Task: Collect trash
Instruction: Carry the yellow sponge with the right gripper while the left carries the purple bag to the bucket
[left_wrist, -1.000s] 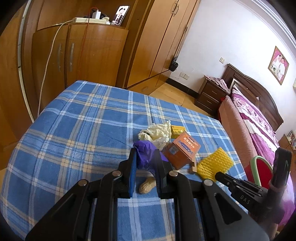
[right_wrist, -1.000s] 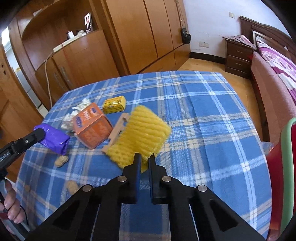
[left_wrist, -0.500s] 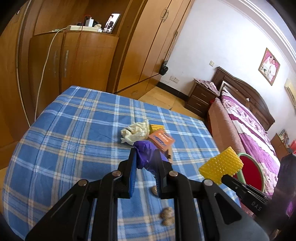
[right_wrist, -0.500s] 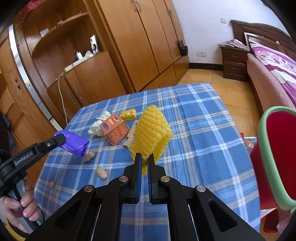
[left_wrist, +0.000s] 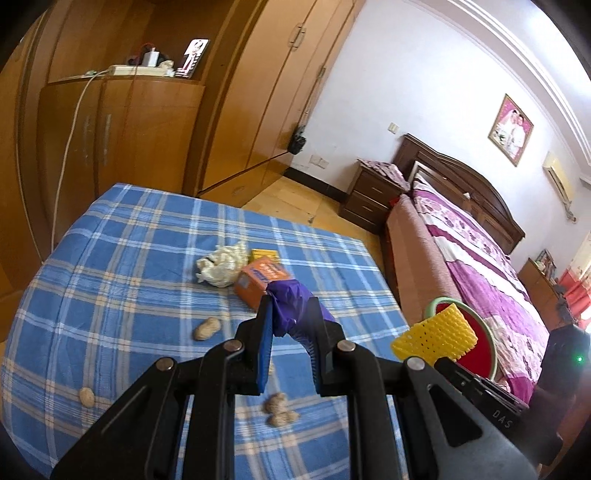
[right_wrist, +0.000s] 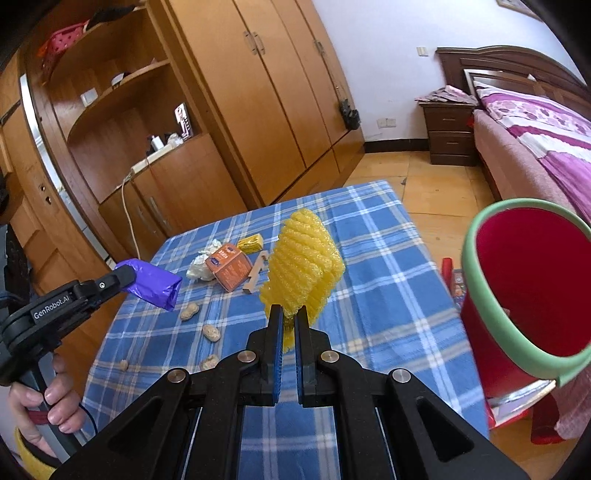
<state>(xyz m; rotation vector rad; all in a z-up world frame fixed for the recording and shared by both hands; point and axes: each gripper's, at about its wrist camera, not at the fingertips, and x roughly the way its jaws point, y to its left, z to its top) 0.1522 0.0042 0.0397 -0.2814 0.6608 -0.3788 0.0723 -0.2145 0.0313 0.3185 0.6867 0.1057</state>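
Purple wrapper (left_wrist: 291, 310) is clamped in the left gripper (left_wrist: 290, 343), yellow foam net (right_wrist: 301, 269) in the right gripper (right_wrist: 289, 332) near the red bin (right_wrist: 532, 291); boxes and peanuts remain mid-table (left_wrist: 110, 258).

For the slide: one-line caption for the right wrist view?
Right hand-held gripper holds yellow foam net above plaid table, beside red bin.

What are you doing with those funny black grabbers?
Picking up trash from the blue checked table. The left gripper is pinching a crumpled purple wrapper, and the right gripper is holding a yellow foam net up in the air. A red bin with a green rim waits on the right. An orange box, crumpled tissue and peanuts are on the table.
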